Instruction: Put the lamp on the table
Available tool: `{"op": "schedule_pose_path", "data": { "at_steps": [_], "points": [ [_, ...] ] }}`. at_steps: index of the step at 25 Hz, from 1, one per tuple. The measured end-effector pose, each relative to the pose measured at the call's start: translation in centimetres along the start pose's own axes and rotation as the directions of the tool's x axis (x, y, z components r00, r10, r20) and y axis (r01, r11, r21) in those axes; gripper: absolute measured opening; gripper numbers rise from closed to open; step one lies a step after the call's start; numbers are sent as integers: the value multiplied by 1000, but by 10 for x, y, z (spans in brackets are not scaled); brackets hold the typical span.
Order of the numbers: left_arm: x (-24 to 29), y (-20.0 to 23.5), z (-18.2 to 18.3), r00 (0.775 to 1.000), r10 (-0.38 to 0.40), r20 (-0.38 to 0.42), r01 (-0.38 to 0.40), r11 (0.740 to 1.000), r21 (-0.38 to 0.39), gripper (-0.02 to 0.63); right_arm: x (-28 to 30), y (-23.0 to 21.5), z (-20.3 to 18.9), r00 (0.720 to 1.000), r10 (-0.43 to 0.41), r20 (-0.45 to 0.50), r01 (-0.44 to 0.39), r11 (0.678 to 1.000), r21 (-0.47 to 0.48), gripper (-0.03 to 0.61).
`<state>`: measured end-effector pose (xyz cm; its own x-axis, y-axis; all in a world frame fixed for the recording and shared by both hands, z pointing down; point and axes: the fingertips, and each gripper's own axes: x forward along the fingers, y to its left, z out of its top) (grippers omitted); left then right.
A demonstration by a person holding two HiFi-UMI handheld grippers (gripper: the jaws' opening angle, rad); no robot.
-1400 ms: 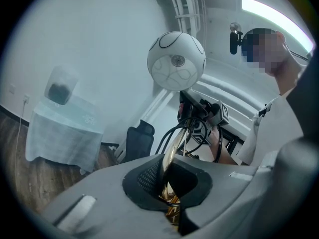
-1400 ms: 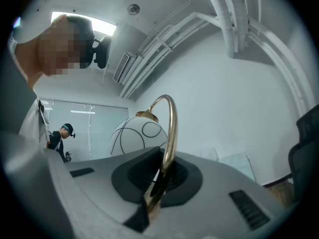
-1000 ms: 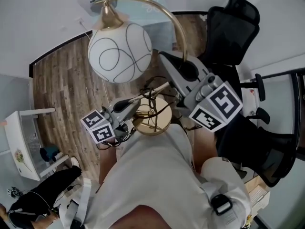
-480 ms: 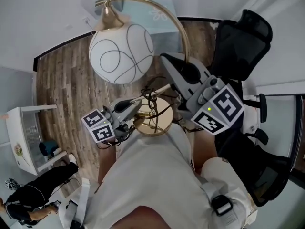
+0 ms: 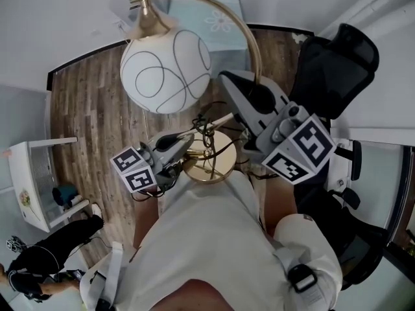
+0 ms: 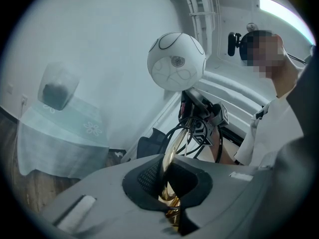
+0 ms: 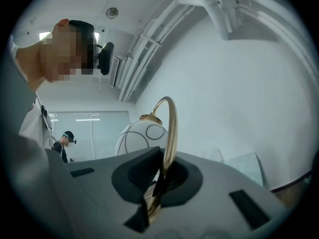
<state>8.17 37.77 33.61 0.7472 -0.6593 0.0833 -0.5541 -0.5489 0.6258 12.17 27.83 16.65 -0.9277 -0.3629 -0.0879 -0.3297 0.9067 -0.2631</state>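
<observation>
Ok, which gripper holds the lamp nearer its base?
The left gripper, shut on the stem right by the gold base; the right gripper clamps higher up, where the stem arches toward the globe.

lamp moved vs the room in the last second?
Yes. The lamp has advanced toward the cloth-covered table, while the black chair falls back beside it.

Shirt [image 5: 207, 238] hides part of lamp base [image 5: 211, 166].
</observation>
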Motion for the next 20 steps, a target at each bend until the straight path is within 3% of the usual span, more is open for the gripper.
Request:
{"op": "schedule_pose_path", "data": {
  "at_steps": [20],
  "points": [
    [37, 93, 65, 996, -71, -54, 72, 997, 11, -2, 75, -89, 1, 995, -104, -1, 104, 995, -12, 0]
  ]
}}
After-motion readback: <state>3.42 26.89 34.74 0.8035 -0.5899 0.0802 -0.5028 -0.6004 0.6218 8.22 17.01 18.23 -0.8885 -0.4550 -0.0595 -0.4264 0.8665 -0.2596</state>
